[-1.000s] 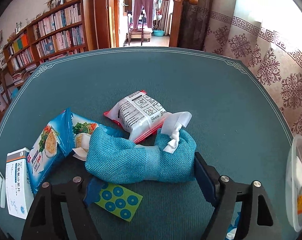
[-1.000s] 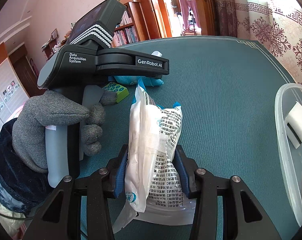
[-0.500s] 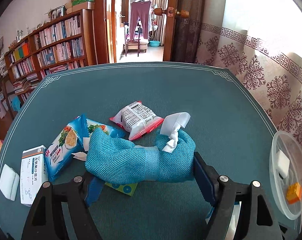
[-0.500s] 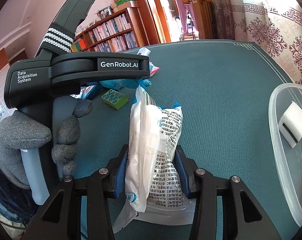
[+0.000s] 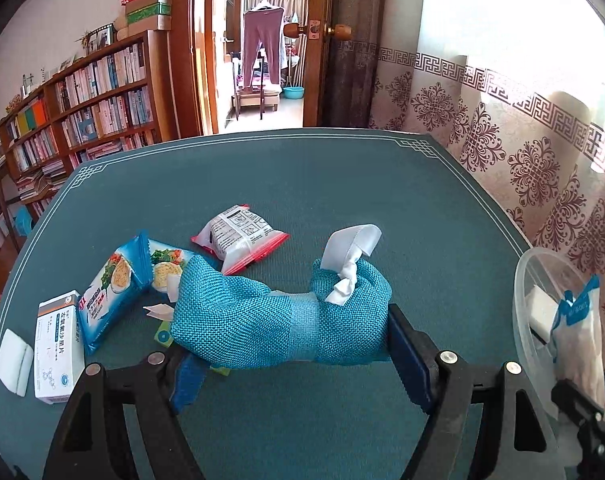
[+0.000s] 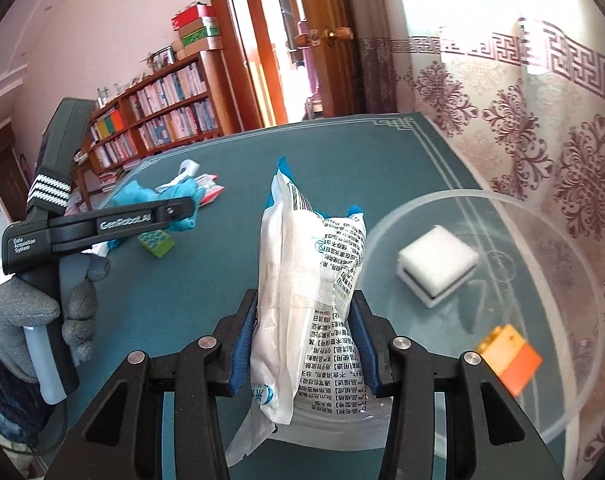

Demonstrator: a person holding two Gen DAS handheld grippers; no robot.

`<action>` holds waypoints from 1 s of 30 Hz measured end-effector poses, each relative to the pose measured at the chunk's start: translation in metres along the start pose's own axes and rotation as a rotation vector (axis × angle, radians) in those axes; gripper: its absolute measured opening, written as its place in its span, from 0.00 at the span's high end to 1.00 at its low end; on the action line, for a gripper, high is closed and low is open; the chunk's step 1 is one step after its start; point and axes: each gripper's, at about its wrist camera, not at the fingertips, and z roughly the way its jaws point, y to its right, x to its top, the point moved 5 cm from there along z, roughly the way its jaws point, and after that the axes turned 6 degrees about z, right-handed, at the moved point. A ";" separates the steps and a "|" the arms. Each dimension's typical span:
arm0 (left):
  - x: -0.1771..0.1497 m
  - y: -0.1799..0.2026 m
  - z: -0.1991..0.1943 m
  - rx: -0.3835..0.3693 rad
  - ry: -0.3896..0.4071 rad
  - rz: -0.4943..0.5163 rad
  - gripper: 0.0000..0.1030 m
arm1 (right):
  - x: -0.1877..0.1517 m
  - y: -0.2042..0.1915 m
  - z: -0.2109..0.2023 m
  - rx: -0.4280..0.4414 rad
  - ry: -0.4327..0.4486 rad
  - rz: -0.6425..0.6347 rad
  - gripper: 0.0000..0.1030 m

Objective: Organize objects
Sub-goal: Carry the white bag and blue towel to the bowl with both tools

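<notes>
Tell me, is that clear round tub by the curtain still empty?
No. The clear tub already holds a white block and an orange and yellow brick.

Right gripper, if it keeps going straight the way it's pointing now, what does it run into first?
Probably bare table. The right gripper, shut on the white packet, points down at the cloth just left of the clear bowl; the bowl's rim lies close beside that line, though depth is uncertain.
</notes>
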 end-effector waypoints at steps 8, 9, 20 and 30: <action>-0.001 0.037 -0.001 -0.046 -0.003 0.055 0.20 | 0.016 0.076 -0.026 -0.155 0.056 0.091 0.56; -0.002 0.041 -0.001 -0.052 -0.004 0.062 0.20 | 0.018 0.083 -0.028 -0.167 0.061 0.097 0.56; -0.005 0.082 -0.005 -0.103 -0.005 0.126 0.20 | 0.015 0.136 -0.018 -0.321 0.050 0.146 0.54; -0.008 0.103 -0.006 -0.132 -0.013 0.163 0.19 | 0.012 0.139 -0.020 -0.335 0.061 0.149 0.50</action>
